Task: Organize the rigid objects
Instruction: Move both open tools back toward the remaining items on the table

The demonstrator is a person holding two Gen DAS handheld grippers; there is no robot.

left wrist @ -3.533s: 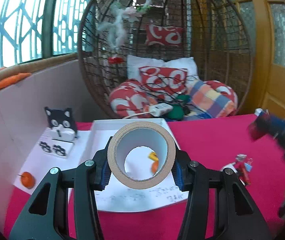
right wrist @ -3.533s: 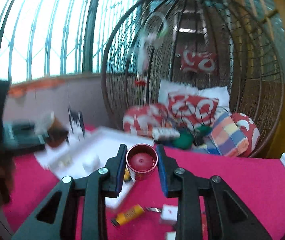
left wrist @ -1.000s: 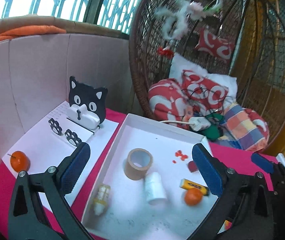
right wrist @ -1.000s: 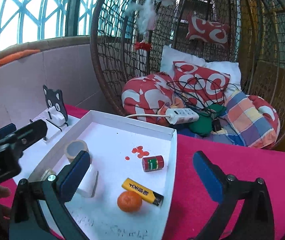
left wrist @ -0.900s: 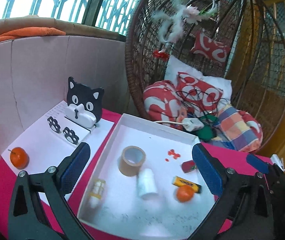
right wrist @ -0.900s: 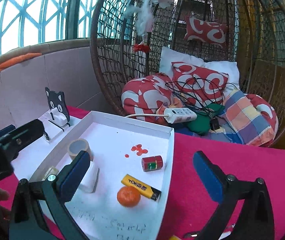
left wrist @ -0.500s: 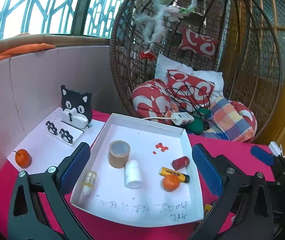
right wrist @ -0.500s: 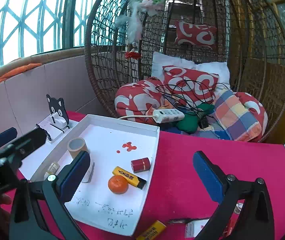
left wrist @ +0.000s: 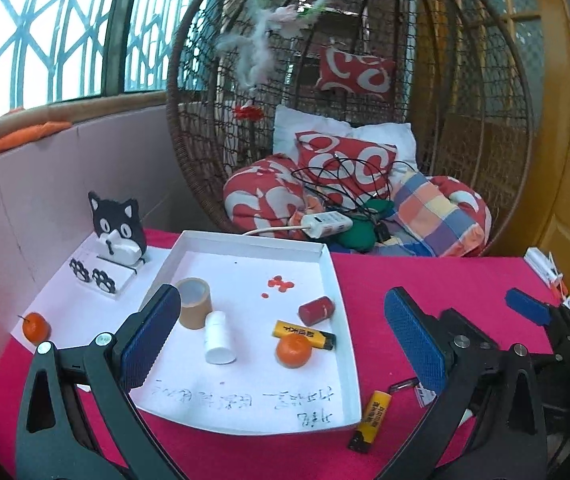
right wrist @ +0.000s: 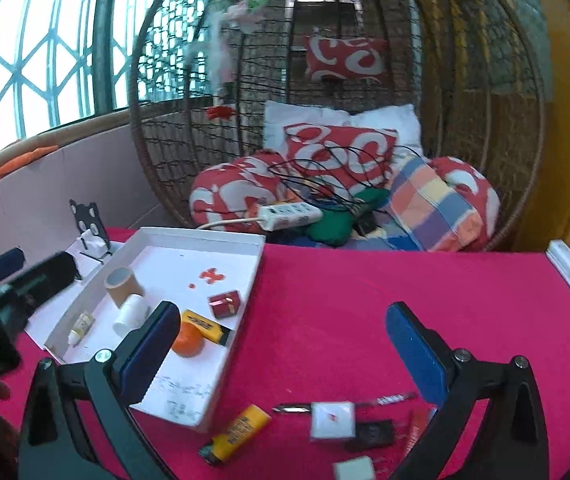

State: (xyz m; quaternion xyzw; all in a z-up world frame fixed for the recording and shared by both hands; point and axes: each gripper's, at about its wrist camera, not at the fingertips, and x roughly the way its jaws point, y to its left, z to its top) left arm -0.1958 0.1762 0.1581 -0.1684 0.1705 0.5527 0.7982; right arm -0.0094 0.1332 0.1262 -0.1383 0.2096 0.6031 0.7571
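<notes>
We hold both grippers, left (left wrist: 281,348) and right (right wrist: 281,352), fingers wide and empty; tape roll (left wrist: 194,303) sits in the white tray (left wrist: 327,276).

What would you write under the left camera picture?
Open left tongs hover over a white tray holding tape, bottle and orange.

White tray (left wrist: 327,258) on pink cloth; six items inside.
Tape roll (left wrist: 193,303) upright, far left; white bottle (left wrist: 218,338) lying beside it; small dropper bottle (right wrist: 80,327) near left wall; red can (left wrist: 315,310) on side; yellow lighter (left wrist: 303,334) touching orange (left wrist: 293,353); second lighter (left wrist: 371,420) outside, near right corner.
</notes>
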